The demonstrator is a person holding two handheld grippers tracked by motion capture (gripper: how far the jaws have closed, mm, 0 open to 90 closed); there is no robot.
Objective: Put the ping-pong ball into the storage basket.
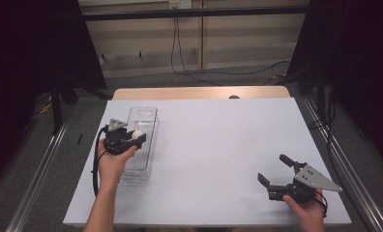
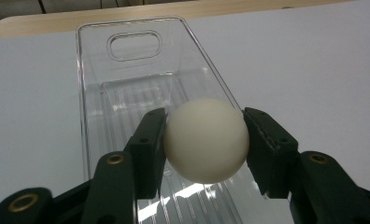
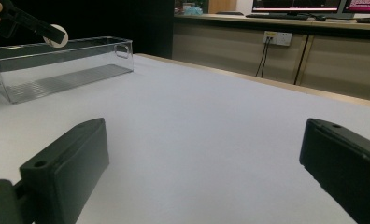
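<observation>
Left gripper (image 1: 134, 137) has its two black jaws closed snug on a white ball (image 1: 138, 135), one jaw on each side of it, and I'm holding it above the clear plastic bin (image 1: 142, 162) at the left side of the table (image 1: 213, 145). From the left gripper view the ball (image 2: 206, 140) sits squarely between the pads, with the bin (image 2: 127, 88) below and beyond it, ribbed floor bare, a handle cut-out in its far end wall. Over on my right, the right gripper (image 1: 272, 170) is down near the front right corner of the white tabletop, jaws spread wide with nothing between them, well apart from the bin. Looking along the right gripper view, I see its two jaws far apart over bare white surface, and off at the upper left the bin (image 3: 61, 65) with the ball (image 3: 59, 35) poised just over its rim. I cannot tell whether the ball touches the bin.
</observation>
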